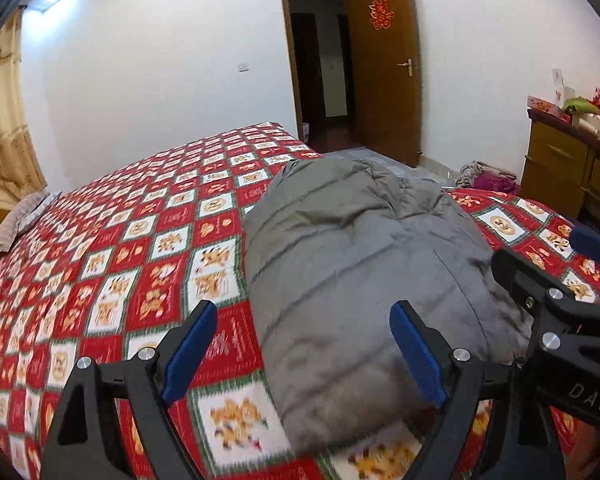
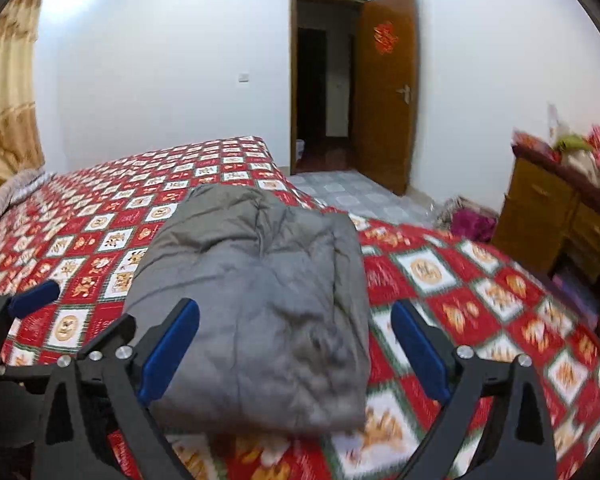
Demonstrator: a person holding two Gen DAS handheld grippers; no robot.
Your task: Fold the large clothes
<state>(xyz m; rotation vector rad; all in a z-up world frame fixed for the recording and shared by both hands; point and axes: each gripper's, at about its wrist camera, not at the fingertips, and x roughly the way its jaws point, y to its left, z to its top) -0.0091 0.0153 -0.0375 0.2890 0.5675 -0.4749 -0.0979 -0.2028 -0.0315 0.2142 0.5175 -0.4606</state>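
Grey padded jacket [image 1: 352, 280] lies folded into a thick bundle on the red patterned bedspread [image 1: 120, 264], near the bed's near edge. Left gripper [image 1: 304, 360] released, jaws wide, nothing between the pads; right gripper [image 2: 296, 356] likewise spread and empty. Risk, as I judge it: the puffy filling may spring the top layer open now that nothing presses it, and the bundle sits close enough to the edge that a brush from a finger could nudge it off or undo the fold. Jacket lies just ahead of and below both grippers, apart from the pads, its near end between the two.
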